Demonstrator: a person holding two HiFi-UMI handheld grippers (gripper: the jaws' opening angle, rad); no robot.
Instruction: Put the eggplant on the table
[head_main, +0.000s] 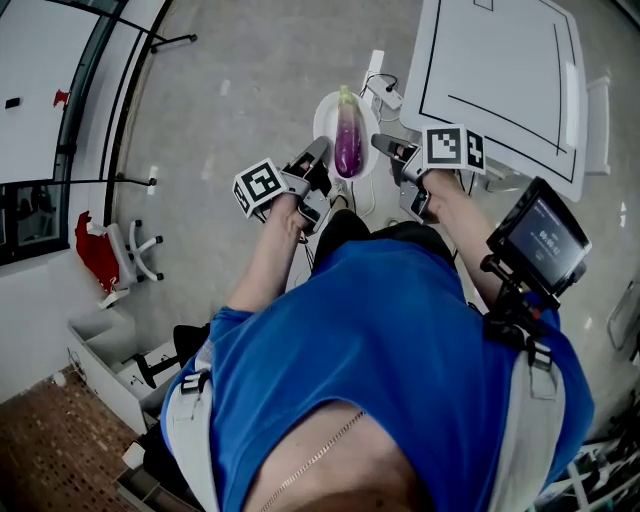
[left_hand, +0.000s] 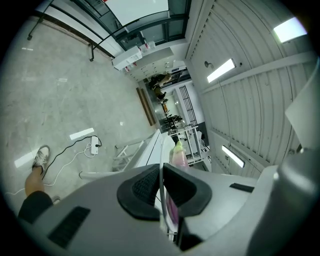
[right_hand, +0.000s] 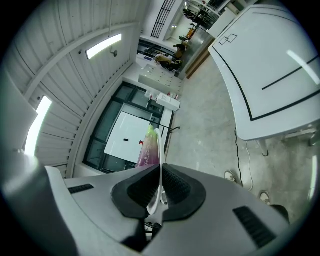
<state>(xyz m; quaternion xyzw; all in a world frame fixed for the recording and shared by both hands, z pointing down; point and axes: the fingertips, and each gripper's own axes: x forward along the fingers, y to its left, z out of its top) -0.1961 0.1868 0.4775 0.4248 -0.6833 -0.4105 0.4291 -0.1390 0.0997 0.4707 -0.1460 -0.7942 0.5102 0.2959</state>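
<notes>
A purple eggplant (head_main: 347, 140) with a green stem lies on a white plate (head_main: 325, 117) held in the air in front of me, above the grey floor. My left gripper (head_main: 318, 160) is shut on the plate's left rim and my right gripper (head_main: 385, 148) on its right rim. In the left gripper view the plate rim (left_hand: 161, 150) runs edge-on between the shut left gripper (left_hand: 161, 192), with the eggplant (left_hand: 178, 155) just beyond. In the right gripper view the rim (right_hand: 159, 150) is pinched by the right gripper (right_hand: 160, 187), eggplant (right_hand: 148, 150) behind. The white table (head_main: 500, 70) stands to the right.
The table top (right_hand: 270, 65) carries black outline markings. A power strip with cable (left_hand: 94, 148) lies on the floor near a shoe (left_hand: 41, 156). A screen device (head_main: 540, 235) is mounted at my right shoulder. A red object (head_main: 97, 255) and a small stand sit at the left.
</notes>
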